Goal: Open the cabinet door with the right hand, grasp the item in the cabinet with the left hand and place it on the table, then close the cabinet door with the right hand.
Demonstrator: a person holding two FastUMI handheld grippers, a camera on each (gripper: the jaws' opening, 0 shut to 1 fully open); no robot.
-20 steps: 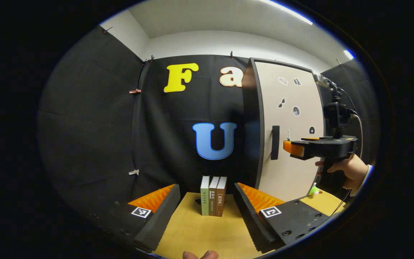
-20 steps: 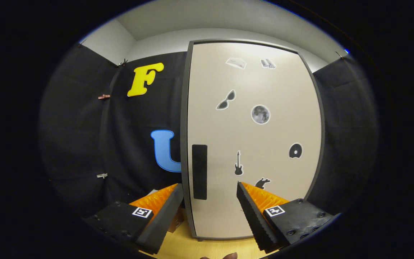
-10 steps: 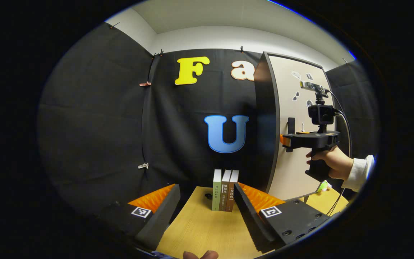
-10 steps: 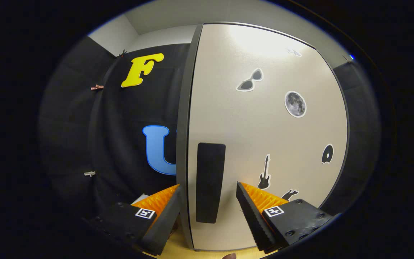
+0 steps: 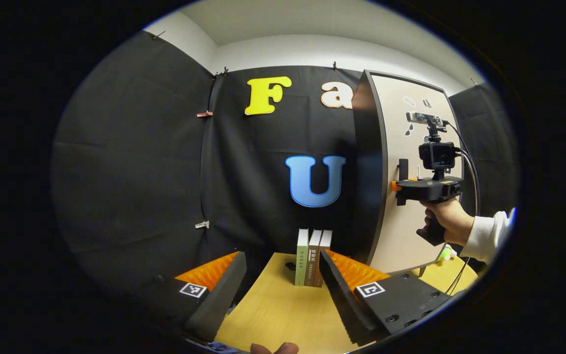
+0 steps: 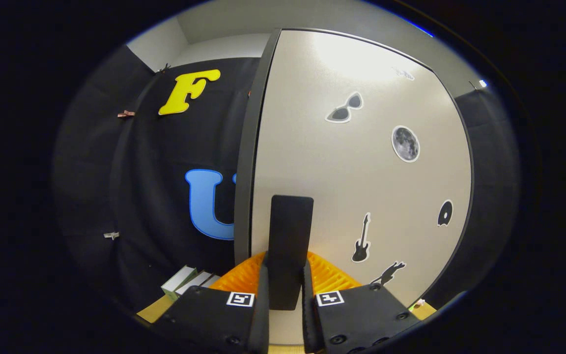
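My right gripper (image 6: 283, 295) clamps the door handle (image 6: 289, 236); my left gripper (image 5: 277, 282) hangs open before three books (image 5: 312, 258) beside the cabinet (image 5: 413, 147).

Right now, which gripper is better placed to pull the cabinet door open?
Right. The right gripper is shut on the door handle. The left gripper is open over the table, facing the books, apart from the cabinet door.

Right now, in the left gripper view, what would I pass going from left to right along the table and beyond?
Left gripper → three standing books → cabinet door, edge-on → its handle → right gripper → the hand holding it.
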